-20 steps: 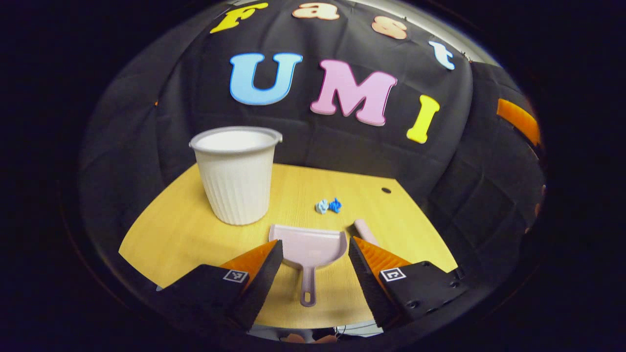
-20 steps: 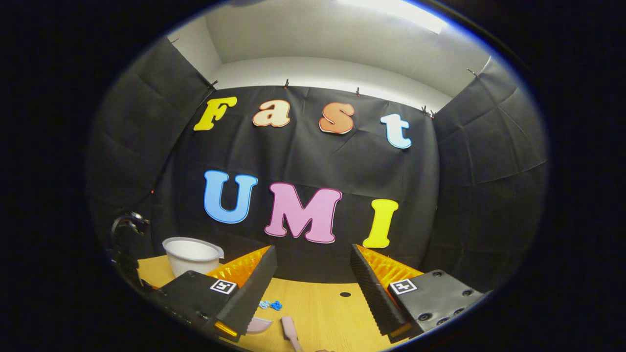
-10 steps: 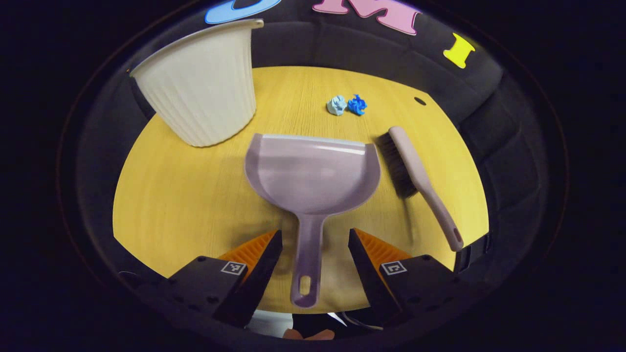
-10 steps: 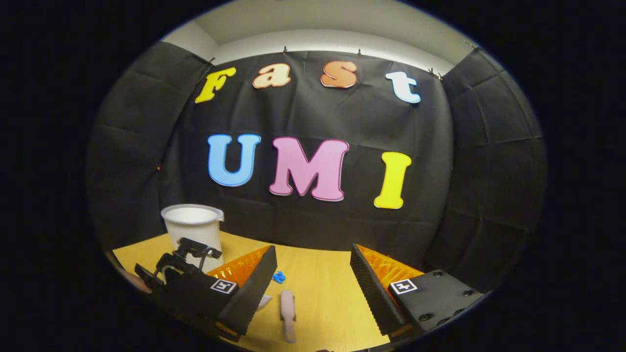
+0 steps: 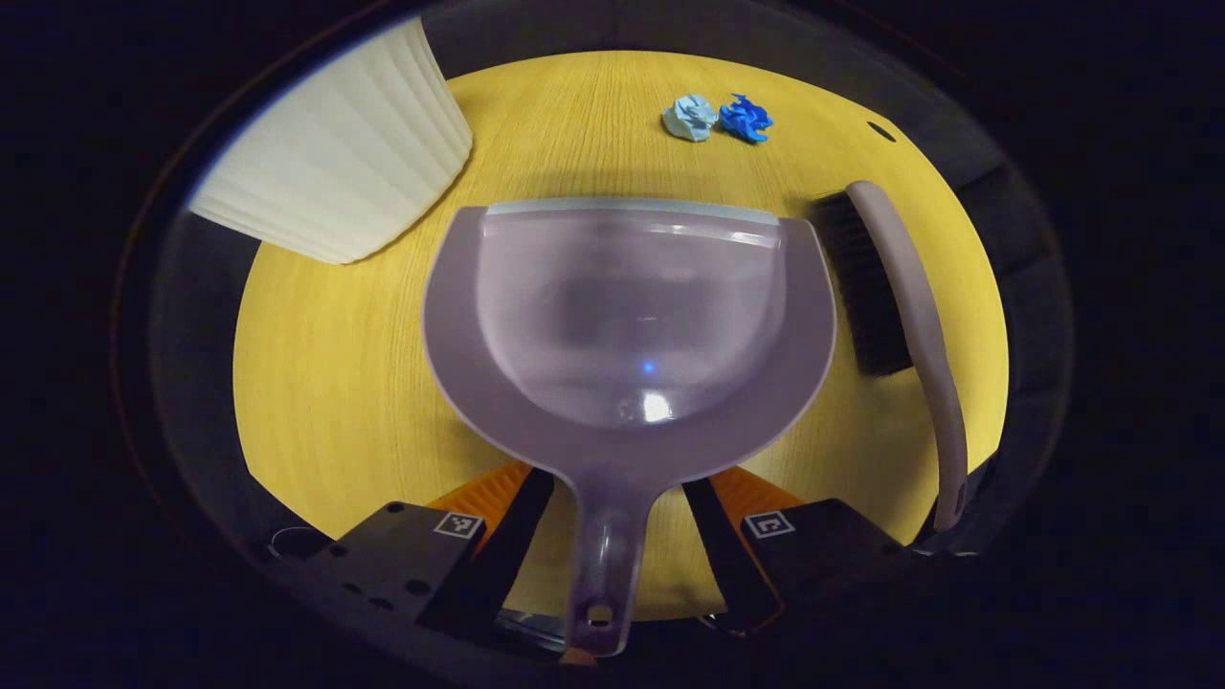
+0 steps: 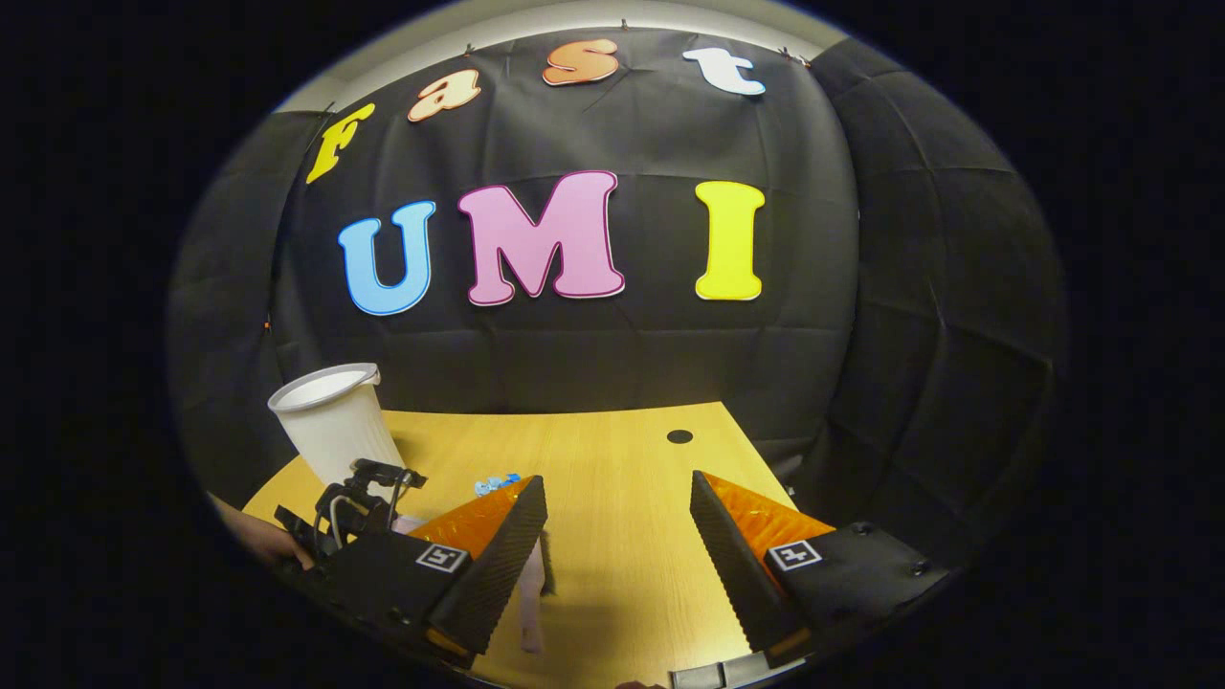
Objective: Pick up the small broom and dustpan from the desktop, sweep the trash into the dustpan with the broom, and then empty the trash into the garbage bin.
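A mauve dustpan point(image 5: 632, 316) lies flat on the yellow desktop point(image 5: 325, 383), its mouth facing away from me. Its handle point(image 5: 603, 565) runs back between the fingers of my left gripper point(image 5: 617, 488), which is open with a gap on each side of the handle. The small broom point(image 5: 921, 316) lies just right of the pan, bristles point(image 5: 861, 287) toward it. Two crumpled paper balls, light blue point(image 5: 691, 117) and dark blue point(image 5: 745, 119), sit beyond the pan. My right gripper point(image 6: 617, 488) is open above the desktop, and the broom's handle point(image 6: 529, 598) peeks out beside its left finger.
A white ribbed garbage bin point(image 5: 335, 163) stands at the back left of the desk and appears again as the bin point(image 6: 335, 421) in the right gripper view. The left gripper's body point(image 6: 359, 502) and a hand sit lower left there. A small hole point(image 6: 679, 436) marks the desk's far edge.
My left gripper has come down and forward, so the dustpan looms larger and its handle now lies between the fingers. The right gripper has tipped down toward the desk.
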Demonstrator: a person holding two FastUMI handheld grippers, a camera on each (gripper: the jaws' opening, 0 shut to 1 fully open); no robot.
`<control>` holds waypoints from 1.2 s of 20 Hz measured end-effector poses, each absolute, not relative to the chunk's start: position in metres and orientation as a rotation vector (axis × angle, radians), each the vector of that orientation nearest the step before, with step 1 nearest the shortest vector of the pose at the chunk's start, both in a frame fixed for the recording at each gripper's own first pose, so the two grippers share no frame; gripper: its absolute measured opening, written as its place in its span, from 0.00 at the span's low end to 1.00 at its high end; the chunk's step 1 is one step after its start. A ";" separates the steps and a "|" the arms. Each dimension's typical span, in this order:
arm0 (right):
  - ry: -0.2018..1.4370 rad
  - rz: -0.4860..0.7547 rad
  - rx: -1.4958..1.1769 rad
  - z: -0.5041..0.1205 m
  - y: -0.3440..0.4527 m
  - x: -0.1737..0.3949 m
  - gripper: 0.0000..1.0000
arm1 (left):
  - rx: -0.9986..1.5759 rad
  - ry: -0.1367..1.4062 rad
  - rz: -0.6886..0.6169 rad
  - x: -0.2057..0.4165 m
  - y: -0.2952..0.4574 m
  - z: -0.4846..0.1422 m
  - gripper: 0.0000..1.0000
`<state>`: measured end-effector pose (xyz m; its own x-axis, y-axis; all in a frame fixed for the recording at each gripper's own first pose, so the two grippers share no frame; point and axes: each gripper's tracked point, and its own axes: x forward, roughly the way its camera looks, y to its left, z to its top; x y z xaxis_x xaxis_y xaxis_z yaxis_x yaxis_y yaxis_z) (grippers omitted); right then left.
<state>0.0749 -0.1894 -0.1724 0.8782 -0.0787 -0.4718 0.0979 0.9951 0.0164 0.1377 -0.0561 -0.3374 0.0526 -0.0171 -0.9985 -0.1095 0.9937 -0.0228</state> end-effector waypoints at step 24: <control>1.381 -0.078 -0.053 -0.372 -0.090 0.026 0.97 | -0.208 1.356 -0.270 0.137 -0.037 -0.339 0.30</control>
